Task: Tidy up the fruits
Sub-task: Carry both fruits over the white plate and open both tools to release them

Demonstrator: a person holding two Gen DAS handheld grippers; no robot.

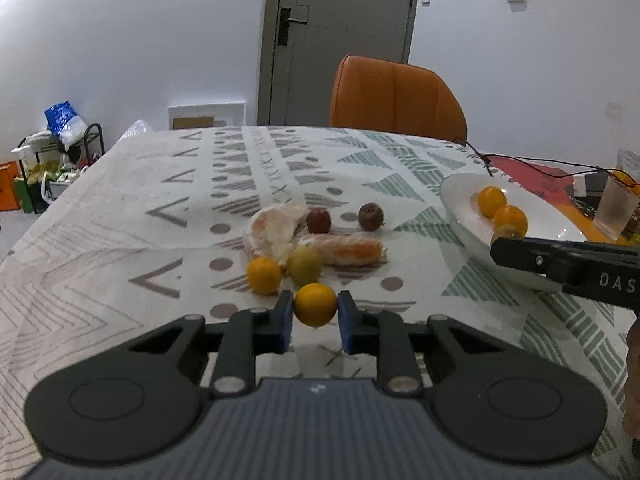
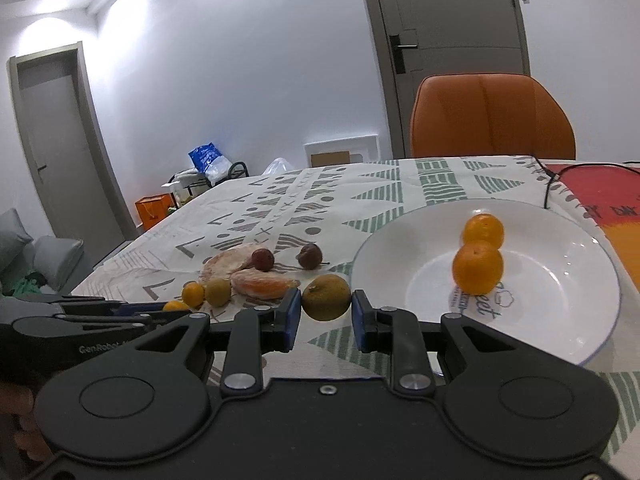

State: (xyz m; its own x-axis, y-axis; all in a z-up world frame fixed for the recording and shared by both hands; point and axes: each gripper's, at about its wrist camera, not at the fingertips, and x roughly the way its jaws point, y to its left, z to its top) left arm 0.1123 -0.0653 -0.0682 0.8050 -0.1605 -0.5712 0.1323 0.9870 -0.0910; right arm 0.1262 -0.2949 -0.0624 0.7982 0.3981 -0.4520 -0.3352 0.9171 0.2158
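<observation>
Gripping round fruit, left tool [image 1: 316, 312] clenched on a yellow orange [image 1: 316, 304] and right tool [image 2: 326, 312] on a greenish orange [image 2: 326, 297], either could squirt loose and roll off the counter [image 1: 120, 240] instead of reaching the plate [image 2: 560, 320] at 2 o'clock.

A home dining room: patterned tablecloth [image 1: 120, 208], orange chair [image 1: 396, 96], interior door [image 1: 340, 36] (household clutter [image 1: 56, 152] beside).

Orange chair [image 2: 492, 116] stood at table's far edge, black cable [image 2: 560, 174] trailed across its far right corner, grey door [image 2: 448, 40] behind, clutter rack [image 1: 60, 152] on floor off its left edge.
</observation>
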